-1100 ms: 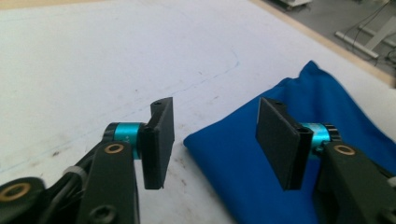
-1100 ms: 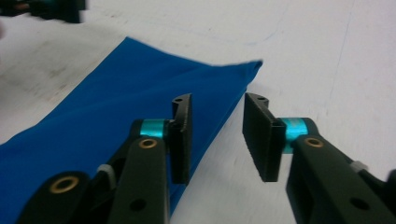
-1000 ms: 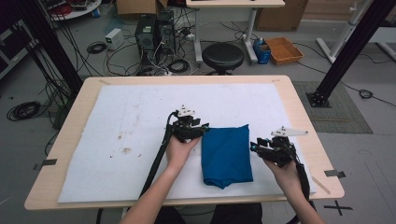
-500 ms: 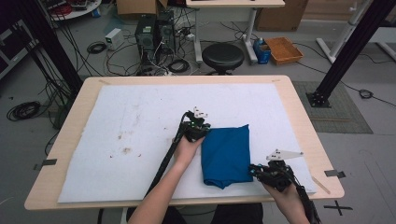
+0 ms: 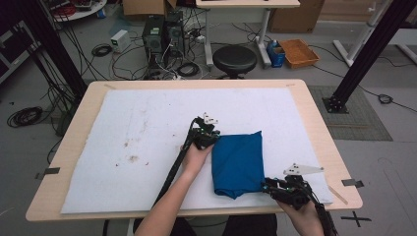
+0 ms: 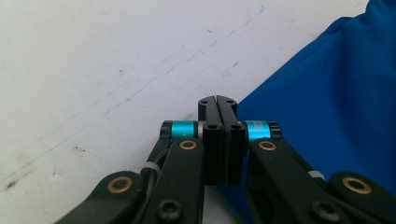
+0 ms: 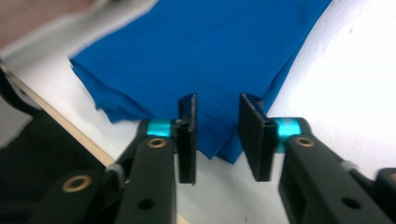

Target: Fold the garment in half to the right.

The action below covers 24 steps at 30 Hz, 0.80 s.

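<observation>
A folded blue cloth lies on the white mat, right of the middle. My left gripper rests at the cloth's far left corner. In the left gripper view its jaws are pressed together at the cloth's edge, and no fabric shows between the pads. My right gripper sits at the cloth's near right corner. Its jaws have just been opening and now stand a little apart. The layered cloth edge lies just beyond and under the gap, and the pads do not press on it.
The mat has brown stains on its left half. The wooden table edge runs close below the right gripper. On the floor beyond the table are a black stool, cables and an orange tray.
The right gripper has moved from the cloth's right edge toward me to its near right corner. The left gripper shifted slightly to the cloth's far left corner. The cloth stays put.
</observation>
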### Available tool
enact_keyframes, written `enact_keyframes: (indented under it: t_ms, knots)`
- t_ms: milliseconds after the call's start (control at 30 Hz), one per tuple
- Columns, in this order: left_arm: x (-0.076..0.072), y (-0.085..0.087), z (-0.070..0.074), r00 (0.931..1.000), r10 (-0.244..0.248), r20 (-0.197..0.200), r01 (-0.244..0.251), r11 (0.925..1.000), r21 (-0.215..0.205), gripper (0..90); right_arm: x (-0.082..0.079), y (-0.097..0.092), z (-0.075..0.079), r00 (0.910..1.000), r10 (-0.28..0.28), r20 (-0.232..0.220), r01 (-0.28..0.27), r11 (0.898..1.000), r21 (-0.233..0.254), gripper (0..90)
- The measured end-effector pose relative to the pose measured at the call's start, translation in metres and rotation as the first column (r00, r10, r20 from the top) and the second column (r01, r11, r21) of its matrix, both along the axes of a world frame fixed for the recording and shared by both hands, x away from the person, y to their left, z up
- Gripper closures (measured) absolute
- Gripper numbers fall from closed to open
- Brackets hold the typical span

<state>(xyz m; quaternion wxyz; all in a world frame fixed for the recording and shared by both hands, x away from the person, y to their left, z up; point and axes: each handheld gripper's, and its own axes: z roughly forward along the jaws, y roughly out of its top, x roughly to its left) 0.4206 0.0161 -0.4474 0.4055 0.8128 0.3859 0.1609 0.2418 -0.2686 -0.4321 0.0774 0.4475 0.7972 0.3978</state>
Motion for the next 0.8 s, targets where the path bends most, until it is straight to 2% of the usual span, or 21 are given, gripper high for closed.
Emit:
enact_keyframes:
  t_ms: [67, 167, 300, 433, 500, 600, 667, 767, 800]
  knots:
    - [0.0, 0.0, 0.0, 1.0, 0.0, -0.001, 0.0, 1.0, 0.003, 88.7, 0.0, 0.0, -0.002, 0.9999, 0.016, -0.002, -0.016, 1.0, -0.022, 87.2]
    - [0.0, 0.0, -0.001, 1.0, 0.0, 0.002, 0.0, 1.0, 0.0, 88.7, -0.003, -0.003, -0.001, 0.9998, 0.019, 0.011, -0.019, 0.999, -0.047, 88.5]
    - [0.001, 0.002, -0.001, 1.0, 0.002, 0.0, -0.002, 1.0, -0.003, 88.8, -0.006, -0.009, 0.002, 0.9996, 0.011, 0.025, -0.009, 0.998, -0.066, 88.6]
    - [0.001, 0.002, -0.001, 1.0, 0.002, -0.002, -0.002, 1.0, -0.006, 88.7, -0.005, -0.016, 0.001, 0.9996, -0.013, 0.024, 0.015, 0.998, -0.053, 87.1]
    - [0.001, 0.003, 0.0, 1.0, 0.007, 0.005, -0.007, 1.0, -0.007, 88.2, -0.003, -0.019, 0.001, 0.9996, -0.016, 0.023, 0.017, 0.999, -0.045, 82.3]
    - [-0.002, 0.008, 0.006, 0.9996, 0.007, 0.027, -0.007, 0.9995, -0.03, 75.6, 0.003, -0.023, 0.009, 0.9983, -0.038, 0.043, 0.039, 0.999, -0.016, 74.8]
    - [-0.004, 0.014, 0.012, 0.9991, 0.005, 0.042, -0.002, 0.9979, -0.065, 68.4, 0.013, -0.024, 0.017, 0.9962, -0.053, 0.069, 0.054, 0.999, -0.007, 72.6]
    - [-0.012, 0.025, 0.022, 0.9982, -0.019, 0.056, 0.026, 0.9926, -0.119, 59.5, 0.038, -0.021, 0.031, 0.9905, -0.082, 0.11, 0.082, 0.997, 0.003, 72.4]
    - [-0.016, 0.028, 0.026, 0.9975, -0.023, 0.067, 0.031, 0.9907, -0.133, 57.9, 0.048, -0.019, 0.034, 0.9897, -0.089, 0.112, 0.089, 0.996, 0.007, 71.5]
